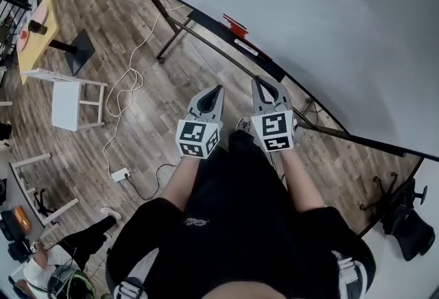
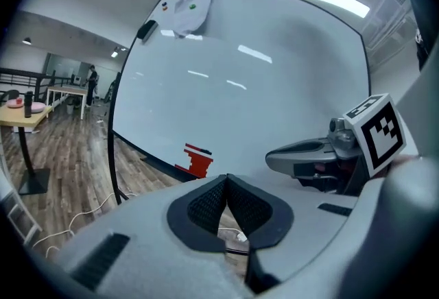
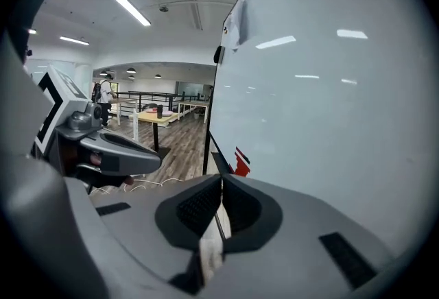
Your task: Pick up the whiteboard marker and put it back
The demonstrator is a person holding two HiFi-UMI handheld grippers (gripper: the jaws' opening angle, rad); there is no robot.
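Note:
A large whiteboard on a black frame fills the upper right of the head view, with a ledge along its lower edge. A red holder stands on that ledge and also shows in the left gripper view and the right gripper view. I cannot pick out a marker clearly. My left gripper and right gripper are held side by side in front of the board, short of the ledge. Both are shut with nothing between the pads.
Wooden floor lies below. A white cable runs to a power strip on the left. A white stool and a yellow table stand further left. A seated person is at the lower left, a black chair at the right.

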